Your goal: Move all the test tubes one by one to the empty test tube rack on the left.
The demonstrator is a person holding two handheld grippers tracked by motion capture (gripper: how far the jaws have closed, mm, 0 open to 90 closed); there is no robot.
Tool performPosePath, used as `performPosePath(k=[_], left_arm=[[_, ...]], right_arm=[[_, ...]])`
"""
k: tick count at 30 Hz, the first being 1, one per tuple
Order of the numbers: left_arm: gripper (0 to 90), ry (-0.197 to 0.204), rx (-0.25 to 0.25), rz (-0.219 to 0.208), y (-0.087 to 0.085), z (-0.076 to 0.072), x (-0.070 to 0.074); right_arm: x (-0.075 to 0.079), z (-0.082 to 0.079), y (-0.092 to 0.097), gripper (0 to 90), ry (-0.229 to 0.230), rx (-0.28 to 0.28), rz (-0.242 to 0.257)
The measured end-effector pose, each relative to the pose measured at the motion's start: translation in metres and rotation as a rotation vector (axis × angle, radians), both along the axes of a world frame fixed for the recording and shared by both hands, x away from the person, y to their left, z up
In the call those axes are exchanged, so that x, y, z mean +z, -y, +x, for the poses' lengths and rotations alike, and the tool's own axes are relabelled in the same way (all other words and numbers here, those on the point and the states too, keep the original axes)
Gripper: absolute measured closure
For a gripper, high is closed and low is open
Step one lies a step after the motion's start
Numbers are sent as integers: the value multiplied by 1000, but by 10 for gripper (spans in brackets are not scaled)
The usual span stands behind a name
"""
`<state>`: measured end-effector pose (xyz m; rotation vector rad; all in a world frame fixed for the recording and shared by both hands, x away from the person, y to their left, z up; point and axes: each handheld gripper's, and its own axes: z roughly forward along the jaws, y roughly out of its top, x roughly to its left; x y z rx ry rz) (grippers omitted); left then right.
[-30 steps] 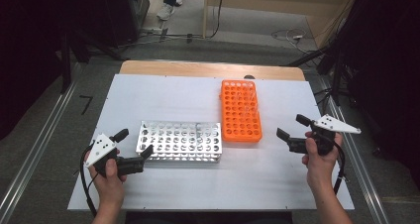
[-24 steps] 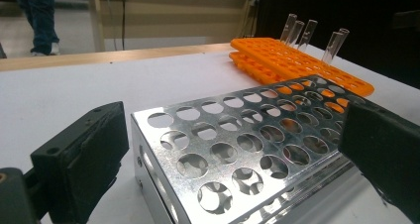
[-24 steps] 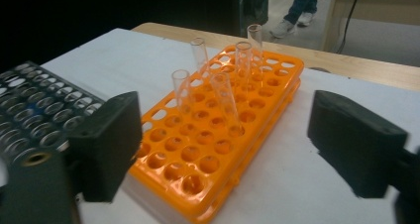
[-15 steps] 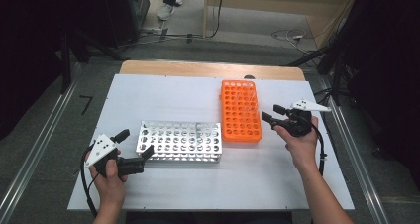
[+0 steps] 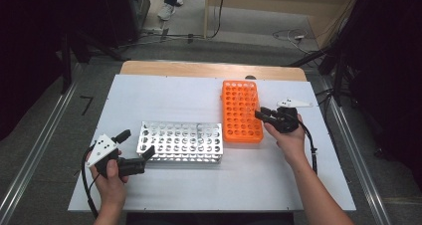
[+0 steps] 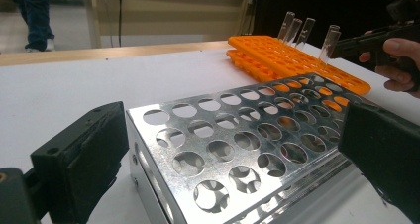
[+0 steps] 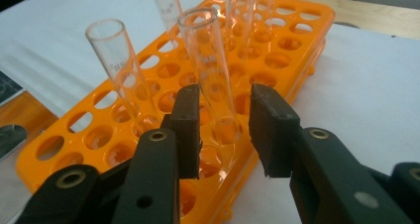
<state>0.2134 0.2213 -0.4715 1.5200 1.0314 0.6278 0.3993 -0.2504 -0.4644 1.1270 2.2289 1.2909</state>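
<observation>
In the high view a white surface (image 5: pixel 164 98) carries a metal rack (image 5: pixel 181 141) near its middle and an orange rack (image 5: pixel 242 111) to the right of it and farther off, the two close but apart. The left hand-held gripper (image 5: pixel 134 148) sits at the metal rack's left end, jaws apart, one at the rack's near corner and one off its far side. The right hand-held gripper (image 5: pixel 260 115) points left at the orange rack's right edge. Bare room lies across the far left of the surface and along its near edge; a wooden strip (image 5: pixel 214 70) runs behind the far edge. In the left gripper view the two black jaws stand wide on either side of the metal rack's (image 6: pixel 237 144) corner; beyond it the orange rack (image 6: pixel 297 63) holds several clear tubes (image 6: pixel 329 41) upright, with the right hand (image 6: pixel 396 60) close by them. In the right gripper view the jaws stand apart with one tube (image 7: pixel 210 70) between them, not clamped; another tube (image 7: pixel 121 68) stands just left, and more crowd behind it.
</observation>
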Motion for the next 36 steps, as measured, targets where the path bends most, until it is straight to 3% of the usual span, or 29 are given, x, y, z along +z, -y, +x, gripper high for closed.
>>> performPosePath(k=[5,20,28,36], left_arm=[[0,-1,-4,4,1,0,0],[0,-1,-12,4,4,0,0],[0,-16,-40,13,7,2,3],[0,-9,-56,3,15,1,17]], right_arm=[[-5,2,-6,690,14,1,-27],[-12,4,-12,743,61,-37,-29],[5,-2,-4,743,91,-50,29],[29,-18,2,744,110,-15,57]])
